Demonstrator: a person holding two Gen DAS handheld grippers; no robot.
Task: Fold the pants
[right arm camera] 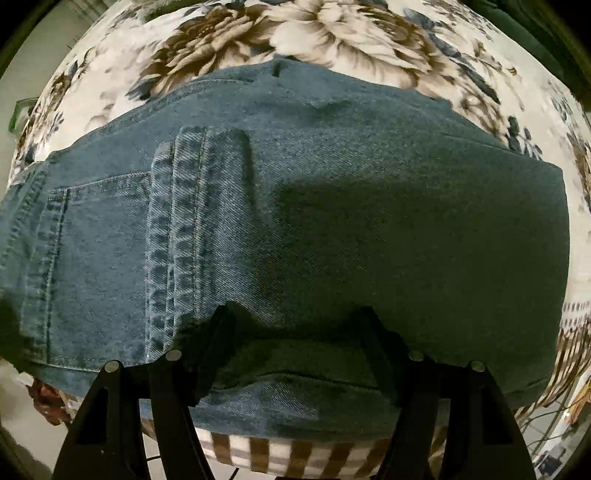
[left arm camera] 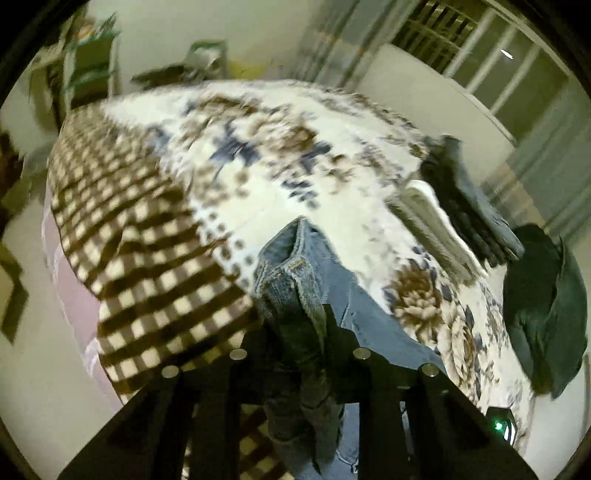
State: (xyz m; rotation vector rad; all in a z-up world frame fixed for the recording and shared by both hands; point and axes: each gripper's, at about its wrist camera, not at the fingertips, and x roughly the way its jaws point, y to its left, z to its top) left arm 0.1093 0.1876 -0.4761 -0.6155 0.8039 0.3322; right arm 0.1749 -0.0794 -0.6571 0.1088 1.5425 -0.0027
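Observation:
The blue jeans [right arm camera: 369, 203] lie spread on a floral bedspread [right arm camera: 295, 33], with a back pocket and a stitched hem showing at the left. My right gripper [right arm camera: 295, 317] points straight down at them. Its jaws stand wide apart, both fingertips [right arm camera: 221, 317] resting on the denim near the front edge. In the left wrist view, a bunched end of the jeans [left arm camera: 291, 258] hangs lifted above the bed. My left gripper [left arm camera: 295, 332] is shut on that end, and more denim trails down between its fingers.
A brown checked blanket [left arm camera: 140, 236] covers the bed's left side. At its right edge lie a pale folded garment [left arm camera: 436, 229], a dark grey folded one [left arm camera: 469, 199] and a dark green garment [left arm camera: 543, 306]. A shelf [left arm camera: 92, 62] stands by the far wall.

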